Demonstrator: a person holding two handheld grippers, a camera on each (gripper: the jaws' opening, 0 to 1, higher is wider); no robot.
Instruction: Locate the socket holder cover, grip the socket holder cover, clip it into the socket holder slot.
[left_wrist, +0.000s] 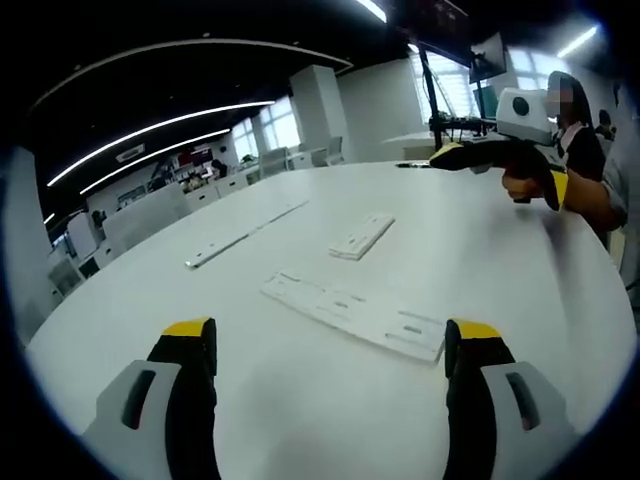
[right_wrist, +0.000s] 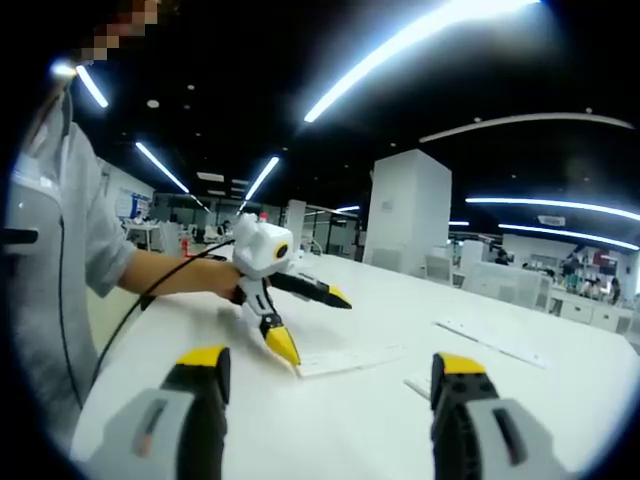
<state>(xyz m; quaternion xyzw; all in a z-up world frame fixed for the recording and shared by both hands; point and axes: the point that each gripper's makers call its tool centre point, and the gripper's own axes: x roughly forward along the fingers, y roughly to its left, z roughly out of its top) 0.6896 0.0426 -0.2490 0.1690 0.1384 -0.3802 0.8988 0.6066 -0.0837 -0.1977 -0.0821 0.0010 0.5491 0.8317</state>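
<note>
On a white desk (left_wrist: 520, 270) in an open office, three flat white socket-holder pieces lie apart: a wide slotted plate (left_wrist: 355, 313) nearest the left gripper (left_wrist: 335, 345), a shorter cover piece (left_wrist: 362, 236) beyond it, and a long strip (left_wrist: 243, 234) farther left. Both the left gripper and right gripper (right_wrist: 335, 375) hang with jaws apart, holding nothing. No writing is legible on any piece.
</note>
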